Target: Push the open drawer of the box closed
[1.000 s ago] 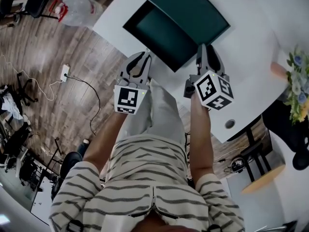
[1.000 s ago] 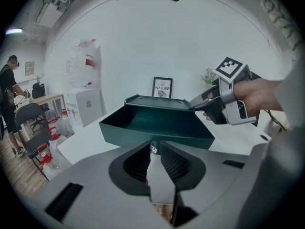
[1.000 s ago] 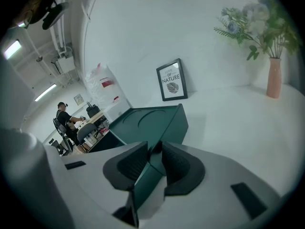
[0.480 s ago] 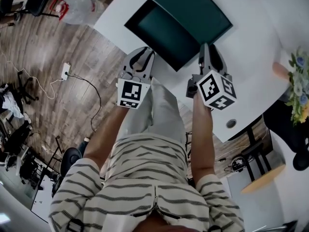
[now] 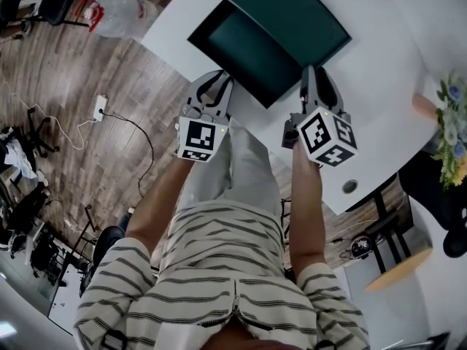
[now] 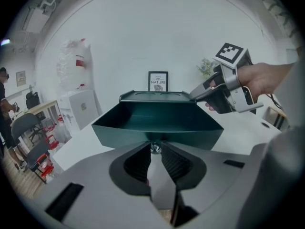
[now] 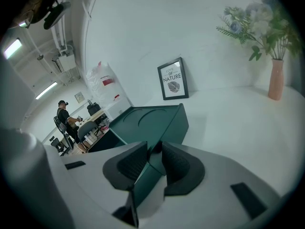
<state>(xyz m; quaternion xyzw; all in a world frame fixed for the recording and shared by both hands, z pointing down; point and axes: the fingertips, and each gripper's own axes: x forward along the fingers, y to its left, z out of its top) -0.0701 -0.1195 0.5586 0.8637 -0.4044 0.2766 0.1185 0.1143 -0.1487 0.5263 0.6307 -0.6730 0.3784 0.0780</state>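
Drawer (image 5: pixel 233 46) of the dark green box (image 5: pixel 295 17) stands pulled out towards the person, its cavity open and its front wall near the bench (image 5: pixel 379 100) edge. The box lies on the white bench, its lid bearing two round recesses. Left tongs (image 5: pixel 219 80) meet the middle of the drawer front, their tips drawn close and clamped on a small metallic knob (image 6: pixel 153 148). Right tongs (image 7: pixel 153 147) stand at the box's near right corner, jaws apart and just eased wider, with that corner between them. A framed print (image 7: pixel 173 78) leans behind the box. A pink vase (image 7: pixel 275 80) of flowers stands well apart to the right.
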